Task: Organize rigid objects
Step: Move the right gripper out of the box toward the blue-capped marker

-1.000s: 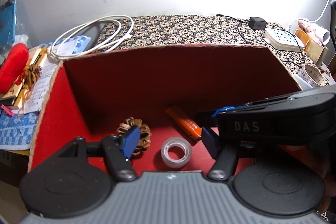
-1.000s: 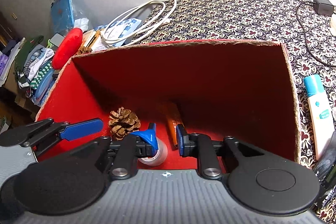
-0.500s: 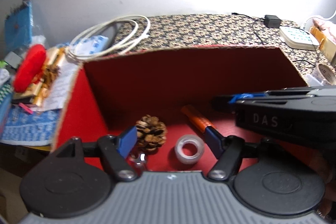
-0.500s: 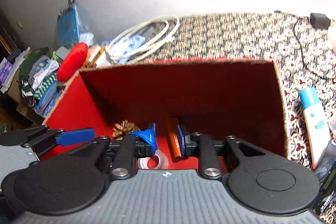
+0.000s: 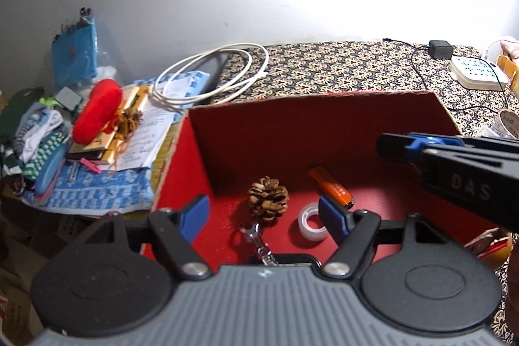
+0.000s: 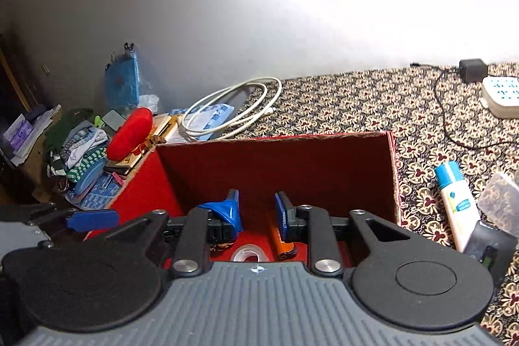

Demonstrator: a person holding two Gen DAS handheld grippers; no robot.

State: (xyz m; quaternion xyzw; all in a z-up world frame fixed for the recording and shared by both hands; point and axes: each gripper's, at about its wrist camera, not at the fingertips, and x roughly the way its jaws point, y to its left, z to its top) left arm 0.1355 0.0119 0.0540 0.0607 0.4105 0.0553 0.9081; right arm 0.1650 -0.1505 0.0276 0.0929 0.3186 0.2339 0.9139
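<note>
Red box (image 5: 324, 132): open-topped cardboard, red inside, standing on the patterned cloth (image 5: 340, 67)
Pine cone (image 5: 268, 198): on the box floor, left of the other items
Tape roll (image 5: 312, 220): clear, lying flat on the box floor, just right of the pine cone
Orange lighter (image 5: 331, 185): lying on the box floor behind the tape roll, tilted
Metal clasp (image 5: 256, 239): on the box floor near the front, just in front of the pine cone
Left gripper (image 5: 264, 213): above the box front, fingers spread wide, nothing between them
Right gripper (image 6: 256, 209): over the box, fingers moderately apart, holding nothing; the lighter (image 6: 282, 240) and tape (image 6: 249, 252) lie below it
White cable (image 6: 233, 109): coiled beyond the box
White tube with blue cap (image 6: 455, 200): on the cloth, right of the box
</note>
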